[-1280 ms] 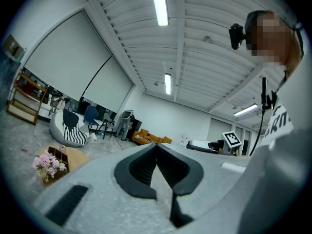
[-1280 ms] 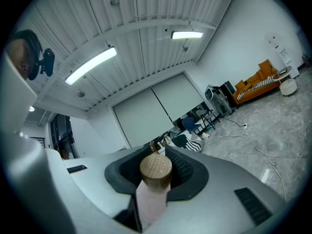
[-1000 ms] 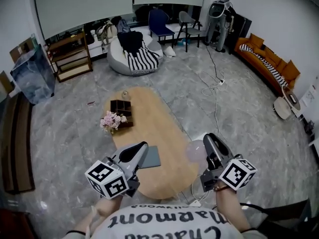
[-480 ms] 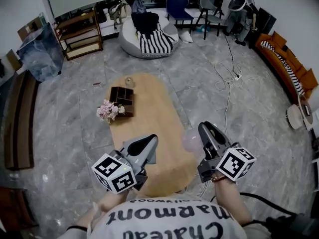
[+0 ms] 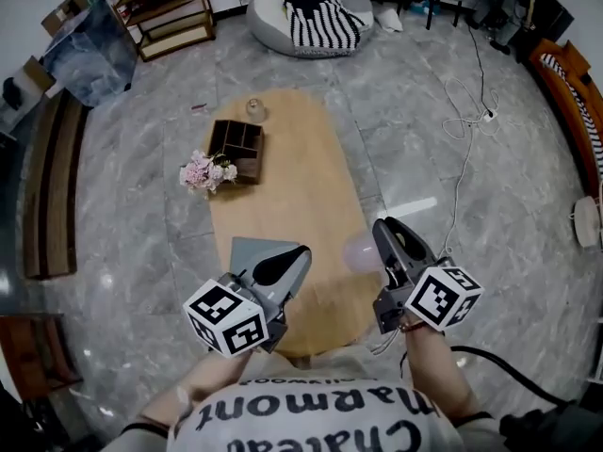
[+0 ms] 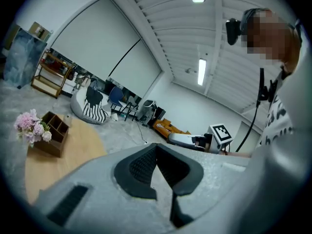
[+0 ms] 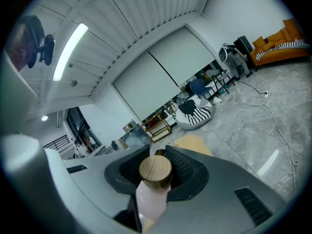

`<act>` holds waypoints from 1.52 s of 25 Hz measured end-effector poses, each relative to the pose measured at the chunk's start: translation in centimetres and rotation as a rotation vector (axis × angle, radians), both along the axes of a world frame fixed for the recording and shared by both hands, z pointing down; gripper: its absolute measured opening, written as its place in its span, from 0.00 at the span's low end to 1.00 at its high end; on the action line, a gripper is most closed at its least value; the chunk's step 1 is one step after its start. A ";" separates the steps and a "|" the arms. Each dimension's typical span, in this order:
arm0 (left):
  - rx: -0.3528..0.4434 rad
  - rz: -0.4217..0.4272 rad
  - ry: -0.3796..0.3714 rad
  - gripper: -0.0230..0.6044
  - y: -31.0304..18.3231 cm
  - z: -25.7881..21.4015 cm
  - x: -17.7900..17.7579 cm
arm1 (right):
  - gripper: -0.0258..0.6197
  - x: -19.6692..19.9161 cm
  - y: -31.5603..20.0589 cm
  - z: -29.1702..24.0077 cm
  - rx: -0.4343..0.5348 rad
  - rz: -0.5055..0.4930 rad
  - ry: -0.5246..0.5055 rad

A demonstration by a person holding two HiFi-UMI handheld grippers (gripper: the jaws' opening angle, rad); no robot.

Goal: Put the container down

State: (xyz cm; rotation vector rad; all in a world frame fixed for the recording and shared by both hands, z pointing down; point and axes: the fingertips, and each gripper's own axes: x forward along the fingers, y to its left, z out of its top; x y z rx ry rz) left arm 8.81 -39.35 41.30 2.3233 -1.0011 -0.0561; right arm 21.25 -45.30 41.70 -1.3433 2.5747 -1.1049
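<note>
My right gripper (image 5: 384,229) is shut on a pale pink container (image 5: 357,250) and holds it in the air over the right edge of the oval wooden table (image 5: 301,186). In the right gripper view the container's round wooden lid (image 7: 155,169) sits between the dark pads, and its pink body (image 7: 150,202) runs down toward the camera. My left gripper (image 5: 298,255) hovers over the table's near end, above a grey pad (image 5: 247,251). Its jaws are shut with nothing between them (image 6: 156,152).
On the table's far half stand a dark wooden organiser box (image 5: 239,149), a bunch of pink flowers (image 5: 206,170) and a small jar (image 5: 254,108). A white cable (image 5: 464,111) trails over the marble floor at right. A beanbag (image 5: 306,12) and a shelf (image 5: 174,12) stand beyond the table.
The head view has tipped down and moved forward, so the table sits nearer and more centred. Both grippers have edged forward over the table's near end. The container stays held.
</note>
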 end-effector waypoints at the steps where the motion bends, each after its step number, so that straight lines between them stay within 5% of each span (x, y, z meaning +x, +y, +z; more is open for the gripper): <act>1: -0.011 0.004 -0.016 0.06 -0.4 0.7 0.5 | 0.20 0.2 -0.5 0.9 -0.018 -0.003 -0.002; 5: -0.014 0.006 -0.074 0.06 -3.0 3.9 2.0 | 0.20 1.5 -3.4 4.7 -0.059 -0.003 0.014; 21: -0.295 0.070 -0.172 0.06 -1.5 19.5 5.9 | 0.20 4.7 -2.2 22.8 -0.276 0.082 0.009; 27: -0.394 0.095 -0.192 0.06 1.4 23.3 6.5 | 0.20 4.1 0.1 28.3 -0.323 0.045 0.107; 33: -0.438 0.239 -0.276 0.06 5.1 26.6 8.1 | 0.20 4.0 2.2 32.7 -0.379 0.012 0.199; 38: -0.479 0.224 -0.277 0.06 5.8 27.6 7.7 | 0.20 4.2 3.6 34.4 -0.412 0.009 0.231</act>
